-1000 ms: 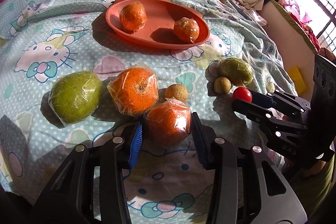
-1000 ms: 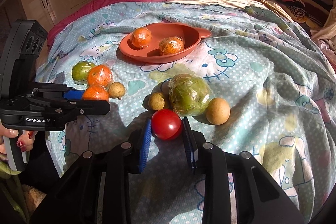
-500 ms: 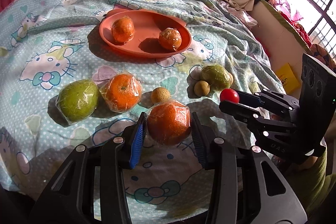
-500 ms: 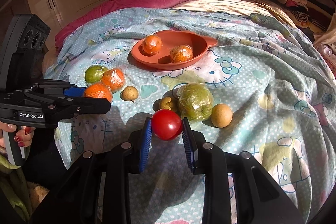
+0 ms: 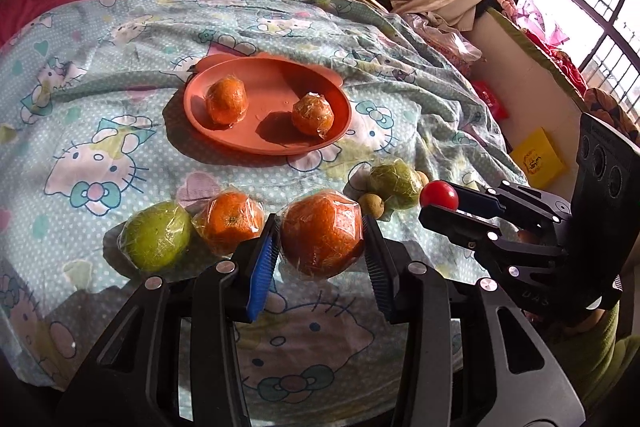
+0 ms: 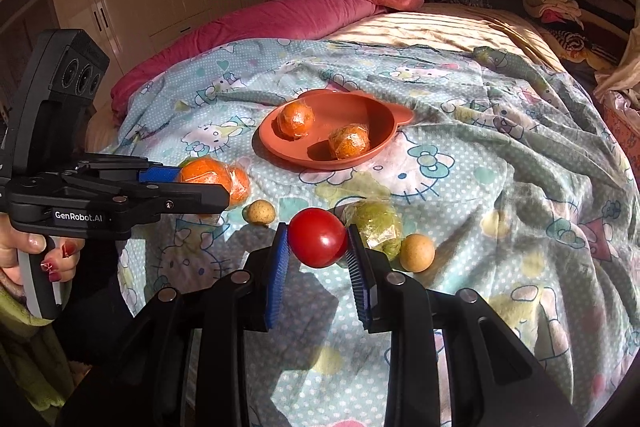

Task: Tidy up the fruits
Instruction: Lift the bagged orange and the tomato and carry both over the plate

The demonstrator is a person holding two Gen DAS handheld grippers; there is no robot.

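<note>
Left tongs are clamped on a plastic-wrapped orange, both blue pads pressed against its sides. One second ago this fruit sat on the bedspread beside the small brown fruit; it is now raised clear of the cloth, and the left wrist view takes in more of the bed. Right tongs grip a red tomato, likewise lifted since the earlier frame, with its shadow falling on the bedspread below. In the left wrist view the tomato shows at the tip of the right tongs, off to the right of the orange. The orange plate lies further up the bed and carries two wrapped oranges, one on each half, unchanged in position. Remaining on the bedspread: a wrapped green fruit touching a wrapped orange at left; a second wrapped green fruit near the tomato, with a small tan fruit just beside it; another small tan fruit lies apart to the left.
</note>
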